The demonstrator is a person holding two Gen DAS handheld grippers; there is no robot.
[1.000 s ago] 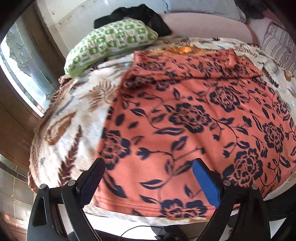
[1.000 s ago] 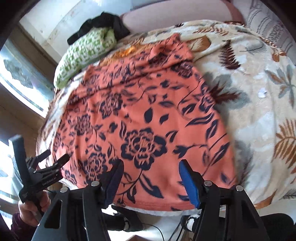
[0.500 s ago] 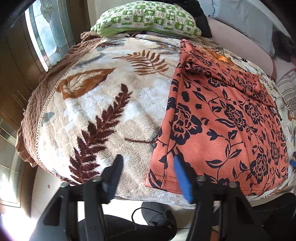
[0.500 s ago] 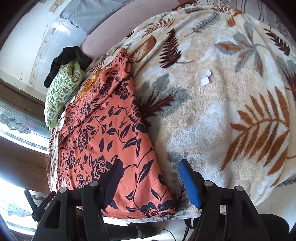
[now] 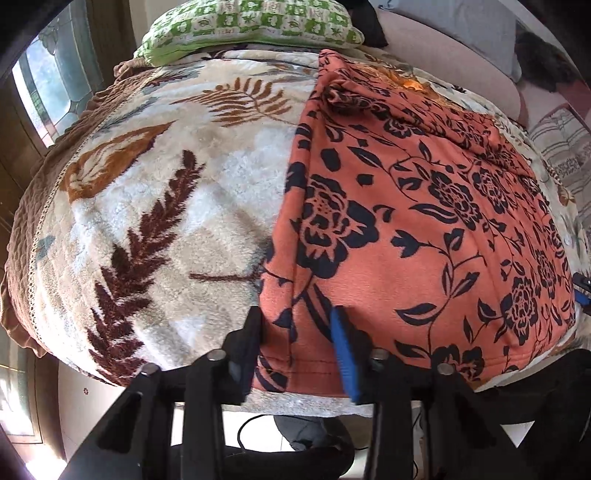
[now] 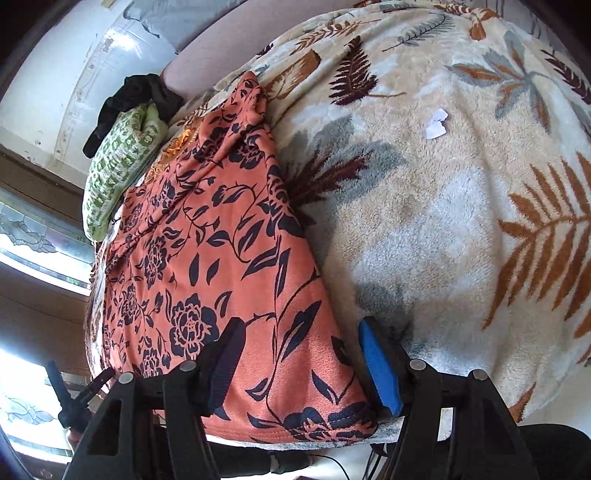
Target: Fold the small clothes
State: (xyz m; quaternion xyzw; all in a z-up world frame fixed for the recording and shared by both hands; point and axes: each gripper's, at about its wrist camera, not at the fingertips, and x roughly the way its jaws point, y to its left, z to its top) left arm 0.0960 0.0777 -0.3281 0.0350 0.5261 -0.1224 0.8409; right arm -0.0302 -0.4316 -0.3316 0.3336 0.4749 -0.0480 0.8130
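An orange garment with dark blue flowers point(image 5: 424, 221) lies flat on a leaf-print blanket point(image 5: 166, 221). My left gripper point(image 5: 297, 332) is at the garment's near left corner, its jaws narrowed around a bunched fold of the hem. In the right wrist view the garment point(image 6: 207, 258) lies to the left, and my right gripper point(image 6: 299, 354) is open, straddling the near right corner with the hem between its fingers. The left gripper shows small at the far left of that view point(image 6: 74, 398).
A green patterned pillow point(image 5: 251, 26) and dark clothes point(image 6: 136, 99) lie at the far end of the bed. A scrap of white paper point(image 6: 436, 123) lies on the blanket point(image 6: 461, 221) to the right. The bed's near edge runs just under both grippers; a window is on the left.
Both grippers moved outward from the middle of the hem to its two corners. The left jaws have narrowed onto the left corner; the right jaws stayed open.
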